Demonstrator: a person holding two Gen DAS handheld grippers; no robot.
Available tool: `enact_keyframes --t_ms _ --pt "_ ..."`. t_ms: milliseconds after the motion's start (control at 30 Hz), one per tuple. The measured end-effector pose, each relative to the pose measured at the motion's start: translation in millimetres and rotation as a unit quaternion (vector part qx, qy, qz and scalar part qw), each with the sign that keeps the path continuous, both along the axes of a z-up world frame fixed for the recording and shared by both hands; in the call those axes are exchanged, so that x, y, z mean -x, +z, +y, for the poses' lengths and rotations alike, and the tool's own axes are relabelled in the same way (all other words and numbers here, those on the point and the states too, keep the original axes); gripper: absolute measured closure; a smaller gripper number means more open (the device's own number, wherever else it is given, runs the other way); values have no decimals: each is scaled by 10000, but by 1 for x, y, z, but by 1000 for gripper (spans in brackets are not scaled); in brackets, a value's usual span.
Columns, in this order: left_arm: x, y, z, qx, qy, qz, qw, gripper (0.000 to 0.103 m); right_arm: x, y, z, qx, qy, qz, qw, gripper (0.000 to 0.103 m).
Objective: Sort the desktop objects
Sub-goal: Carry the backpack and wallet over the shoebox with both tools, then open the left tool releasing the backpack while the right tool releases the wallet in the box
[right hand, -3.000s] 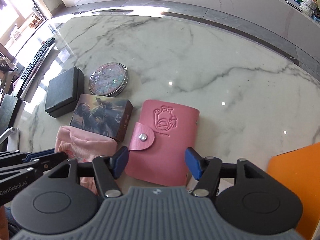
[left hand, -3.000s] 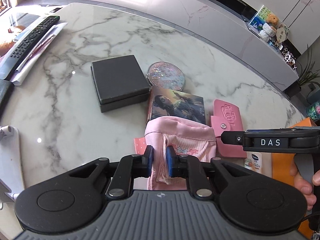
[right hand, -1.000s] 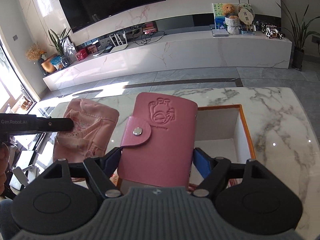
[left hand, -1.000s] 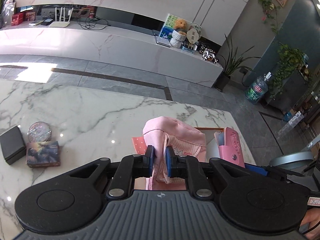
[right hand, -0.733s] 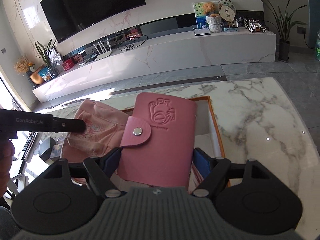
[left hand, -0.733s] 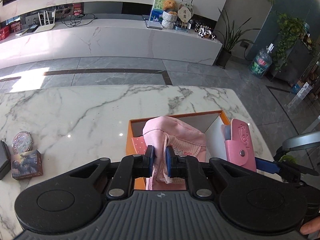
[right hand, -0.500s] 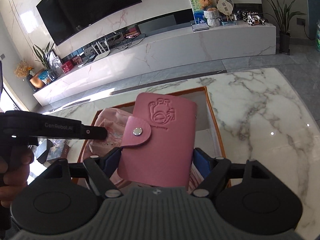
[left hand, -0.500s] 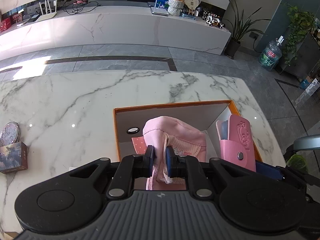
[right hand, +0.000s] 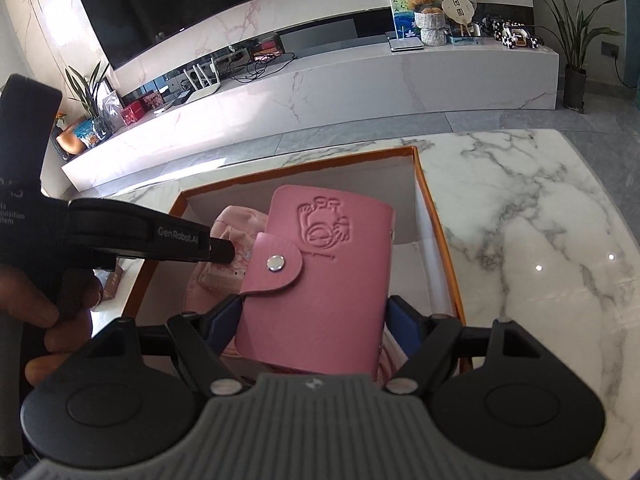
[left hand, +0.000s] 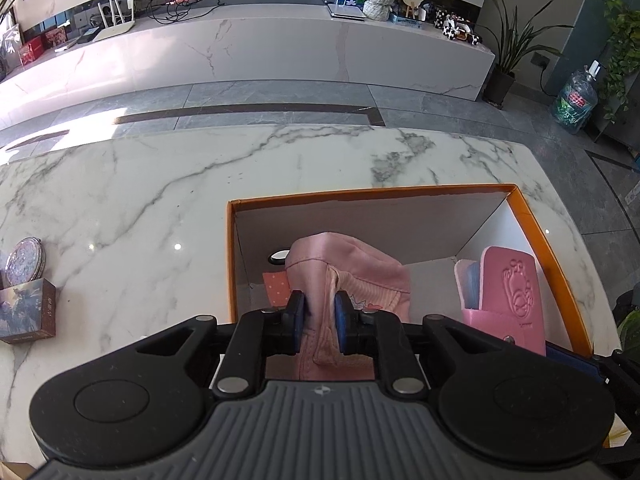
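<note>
My left gripper is shut on a pink cloth pouch and holds it over the open orange-rimmed box. My right gripper is shut on a pink snap card holder, also over the box. The card holder also shows in the left wrist view at the box's right side. The pouch also shows in the right wrist view, with the left gripper's finger on it. The box's inside is white and holds a small orange dotted item.
On the marble table, a round glitter compact mirror and a picture-printed box lie far left. The table's far edge drops to a grey floor. A long white TV bench stands behind.
Both grippers carried their objects from the table's left side to above the orange box, and have come lower and closer over it in the last second.
</note>
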State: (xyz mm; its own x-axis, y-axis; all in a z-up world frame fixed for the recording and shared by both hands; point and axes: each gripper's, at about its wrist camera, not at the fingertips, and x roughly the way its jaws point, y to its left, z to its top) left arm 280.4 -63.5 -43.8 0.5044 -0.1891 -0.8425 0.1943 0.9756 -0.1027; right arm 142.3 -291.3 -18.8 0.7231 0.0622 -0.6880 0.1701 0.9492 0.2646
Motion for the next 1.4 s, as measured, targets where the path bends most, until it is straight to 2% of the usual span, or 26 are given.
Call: enact_keyframes --t_ms 200,400,600,700,800,933,1100,1167,1300,1400 --pt "-1 4 5 139 -12 40 9999 81 -1 -1 7 152 75 51 9998 24" --pt "8 22 22 446 -130 -102 9989 79 -6 -1 14 239 234 134 9994 24" --pt "17 40 54 702 43 -331 9970 79 -22 -1 28 236 479 325 9980 24" --pt "21 43 71 859 164 -310 9957 79 -36 -4 37 219 570 488 9969 24" --pt "22 40 89 1014 341 -246 9940 79 -50 -8 45 249 653 618 9956 24" --pt "23 30 109 1032 544 -116 9931 79 -71 -14 56 252 746 789 9938 24" --pt "24 17 119 1155 514 93 9919 79 -93 -26 60 178 688 1026 9922 23" --pt "25 12 120 1213 481 177 9913 79 -96 -27 54 -33 636 1101 9919 22" --pt "25 1 121 1345 453 343 9893 79 -93 -25 55 -28 764 1205 9898 22" --pt "24 -7 122 1254 514 452 9898 79 -87 -15 51 -155 862 1108 9900 21"
